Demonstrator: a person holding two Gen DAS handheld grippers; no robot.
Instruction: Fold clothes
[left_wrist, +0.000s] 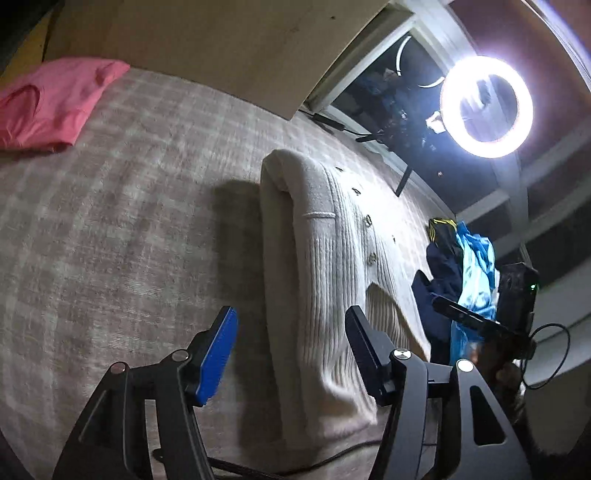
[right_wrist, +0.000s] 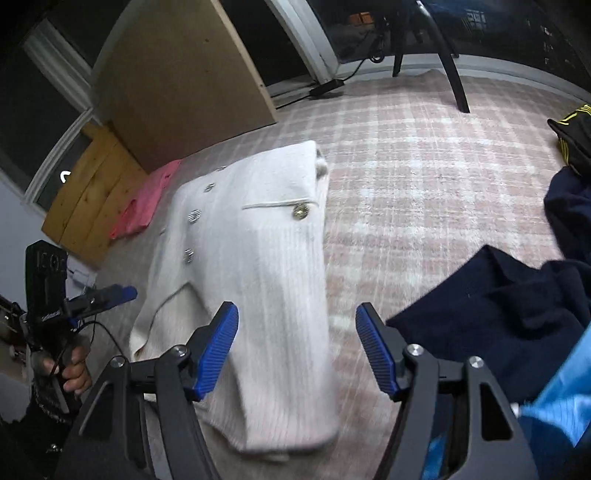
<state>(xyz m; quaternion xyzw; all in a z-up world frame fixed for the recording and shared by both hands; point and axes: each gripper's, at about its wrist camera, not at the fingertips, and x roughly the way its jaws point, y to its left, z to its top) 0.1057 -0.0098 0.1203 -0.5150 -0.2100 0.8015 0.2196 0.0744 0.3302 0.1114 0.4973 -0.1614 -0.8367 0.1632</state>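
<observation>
Both grippers spread and empty: cream cardigan (right_wrist: 251, 266) lies on the plaid rug (right_wrist: 424, 177), long axis near-to-far, near hem between left gripper (left_wrist: 291, 354) and right gripper (right_wrist: 297, 350), neither clearly closer.

The left hand-held gripper (left_wrist: 291, 350) is held low, its 2 blue-padded jaws spread wide with nothing between them. The right hand-held gripper (right_wrist: 297, 347) is likewise spread wide and empty. A hand (right_wrist: 75, 369) grips the left handle.
</observation>
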